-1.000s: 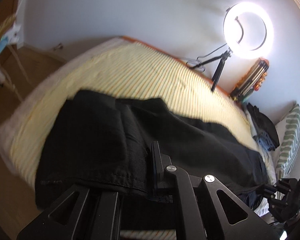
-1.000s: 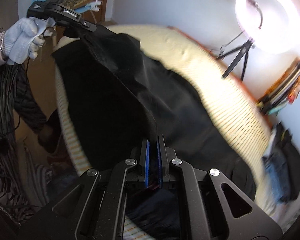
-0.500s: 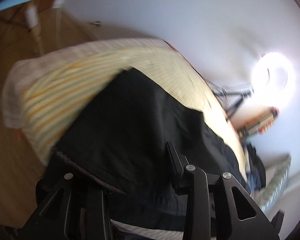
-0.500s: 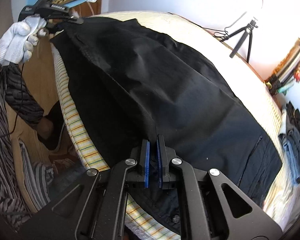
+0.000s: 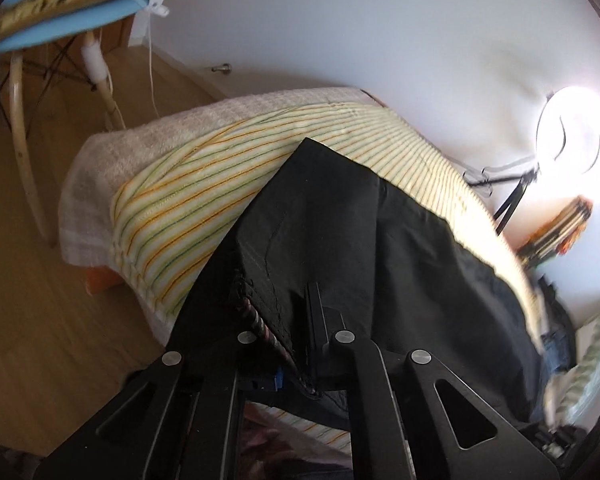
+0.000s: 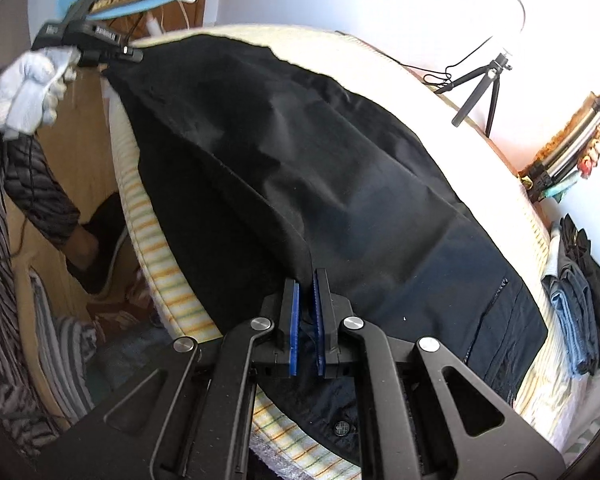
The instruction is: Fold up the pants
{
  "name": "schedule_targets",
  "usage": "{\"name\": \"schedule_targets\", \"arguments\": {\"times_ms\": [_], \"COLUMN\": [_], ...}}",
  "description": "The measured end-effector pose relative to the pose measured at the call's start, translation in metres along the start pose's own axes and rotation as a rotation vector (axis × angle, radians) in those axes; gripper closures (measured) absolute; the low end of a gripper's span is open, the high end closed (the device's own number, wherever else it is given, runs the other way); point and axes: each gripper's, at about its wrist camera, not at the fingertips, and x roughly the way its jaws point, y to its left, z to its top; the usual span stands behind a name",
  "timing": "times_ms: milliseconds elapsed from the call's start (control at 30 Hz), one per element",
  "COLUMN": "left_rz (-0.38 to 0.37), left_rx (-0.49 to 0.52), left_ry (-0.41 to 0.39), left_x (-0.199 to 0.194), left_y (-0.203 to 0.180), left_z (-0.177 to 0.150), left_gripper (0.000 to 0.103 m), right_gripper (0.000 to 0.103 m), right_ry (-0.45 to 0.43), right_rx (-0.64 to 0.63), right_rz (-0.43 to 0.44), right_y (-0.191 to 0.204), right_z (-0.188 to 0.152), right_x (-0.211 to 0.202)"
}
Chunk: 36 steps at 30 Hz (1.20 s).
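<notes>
Black pants [image 6: 340, 184] lie stretched along the striped bed, legs to the far left, waist with a button near my right gripper. My right gripper [image 6: 305, 292] is shut on the pants' near edge close to the waist. My left gripper [image 5: 296, 344] is shut on the leg hem; the pants [image 5: 380, 248] run away from it over the bed. In the right wrist view the left gripper [image 6: 130, 56] shows at the far leg end, held by a gloved hand [image 6: 32, 88].
The striped yellow bed cover [image 5: 204, 200] lies over a beige blanket. A ring light on a tripod [image 6: 484, 76] stands at the bed's far side. Folded clothes [image 6: 580, 292] are piled at the right. A blue chair [image 5: 60, 20] stands on the wooden floor.
Both grippers have pulled the pants taut and flat along the bed. The left gripper moved out past the bed's end with the hem. The raised fold has dropped.
</notes>
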Motion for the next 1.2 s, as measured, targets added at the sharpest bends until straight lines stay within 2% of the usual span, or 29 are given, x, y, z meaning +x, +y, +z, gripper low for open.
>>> {"name": "schedule_targets", "arguments": {"times_ms": [100, 233, 300, 333, 400, 467, 600, 667, 733, 833, 1000, 1100, 1200], "left_rz": [0.08, 0.128, 0.15, 0.152, 0.115, 0.077, 0.027, -0.034, -0.11, -0.231, -0.395, -0.472, -0.54], "left_rx": [0.009, 0.012, 0.029, 0.033, 0.025, 0.043, 0.164, 0.233, 0.329, 0.466, 0.635, 0.697, 0.766], "left_ry": [-0.008, -0.043, -0.078, -0.097, -0.128, -0.134, -0.141, -0.128, -0.078, 0.022, 0.211, 0.315, 0.403], "left_x": [-0.001, -0.016, -0.027, -0.033, -0.045, -0.052, -0.058, -0.057, -0.052, -0.036, -0.003, 0.013, 0.02], "left_y": [-0.002, -0.005, -0.008, -0.01, -0.016, -0.027, -0.07, -0.095, -0.125, -0.174, -0.239, -0.268, -0.29], "left_z": [0.003, 0.013, 0.017, 0.02, 0.024, 0.027, 0.027, 0.025, 0.02, 0.004, -0.033, -0.055, -0.083], "left_gripper": [0.09, 0.077, 0.064, 0.061, 0.059, 0.059, 0.059, 0.059, 0.059, 0.059, 0.059, 0.059, 0.059], "right_gripper": [0.096, 0.094, 0.093, 0.092, 0.089, 0.079, 0.072, 0.057, 0.047, 0.046, 0.042, 0.042, 0.042], "right_ry": [0.012, -0.002, -0.01, -0.019, -0.032, -0.041, -0.08, -0.094, -0.1, -0.084, -0.069, -0.094, -0.115], "right_rx": [0.017, 0.09, 0.13, 0.143, 0.161, 0.192, 0.294, 0.351, 0.451, 0.665, 1.063, 1.224, 1.305], "right_rz": [0.006, 0.035, 0.05, 0.054, 0.06, 0.071, 0.105, 0.091, 0.053, 0.0, -0.009, 0.019, 0.034], "right_y": [0.003, -0.006, -0.01, -0.011, -0.011, -0.012, -0.019, -0.026, -0.041, -0.069, -0.117, -0.136, -0.15], "right_z": [-0.003, -0.004, -0.003, -0.004, -0.005, -0.009, -0.019, -0.028, -0.04, -0.066, -0.126, -0.156, -0.17], "right_x": [0.005, 0.001, -0.004, -0.006, -0.012, -0.018, -0.036, -0.047, -0.058, -0.069, -0.074, -0.074, -0.072]}}
